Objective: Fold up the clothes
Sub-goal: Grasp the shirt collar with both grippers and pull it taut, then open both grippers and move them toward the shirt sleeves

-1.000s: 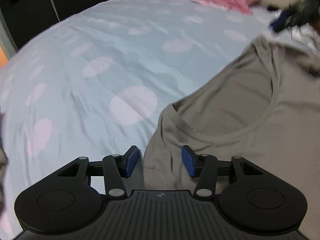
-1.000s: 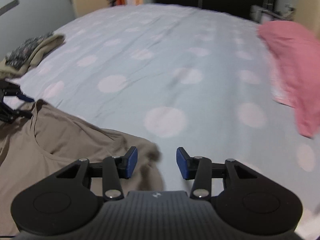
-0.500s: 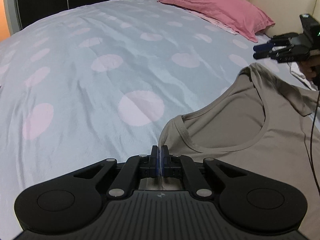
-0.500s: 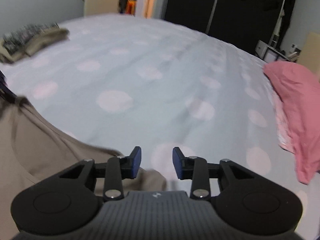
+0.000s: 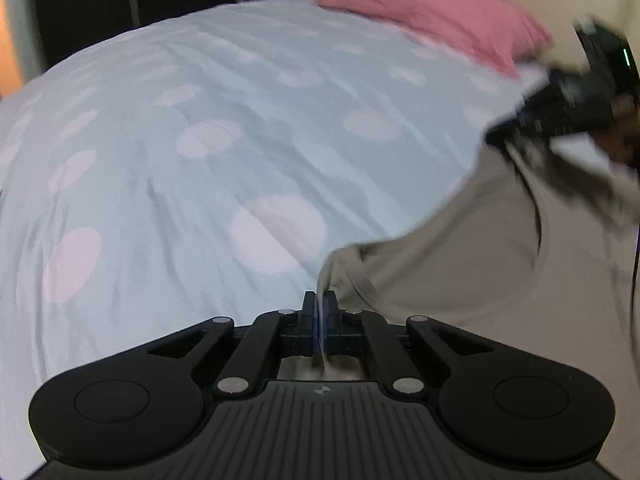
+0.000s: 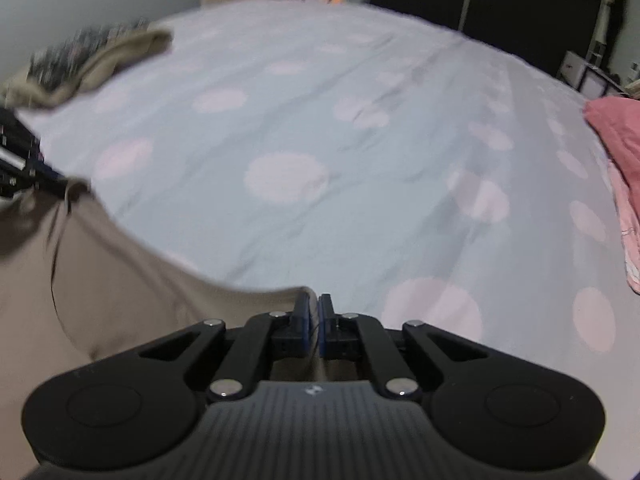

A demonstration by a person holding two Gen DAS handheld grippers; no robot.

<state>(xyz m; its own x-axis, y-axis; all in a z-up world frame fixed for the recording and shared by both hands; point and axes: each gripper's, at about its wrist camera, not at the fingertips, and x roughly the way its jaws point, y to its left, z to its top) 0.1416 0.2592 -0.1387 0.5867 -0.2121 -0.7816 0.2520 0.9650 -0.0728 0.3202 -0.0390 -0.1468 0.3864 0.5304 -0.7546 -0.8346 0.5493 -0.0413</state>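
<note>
**Left wrist view: both shoulders pinched, no fold made yet**

In the left wrist view the left gripper (image 5: pixel 320 312) has its blue pads pressed together on a corner of the taupe T-shirt (image 5: pixel 500 264), at the shoulder beside the neckline. The cloth rises from the pads and stretches away to the right, where the right gripper (image 5: pixel 560 112) shows as a blurred dark shape at the other shoulder.

In the right wrist view the right gripper (image 6: pixel 314 320) is likewise closed, fingers nearly touching with a thin edge of the T-shirt (image 6: pixel 132 288) nipped between them. The shirt runs off to the left, toward the other tool.

The garment hangs taut between the two grips over the dotted bedsheet (image 5: pixel 248 128); no crease is visible. By my reading the task is at its start: grasp done, every fold left. A bundle of other clothes (image 6: pixel 92 60) waits far left, a pink pillow (image 5: pixel 440 12) lies beyond.
</note>
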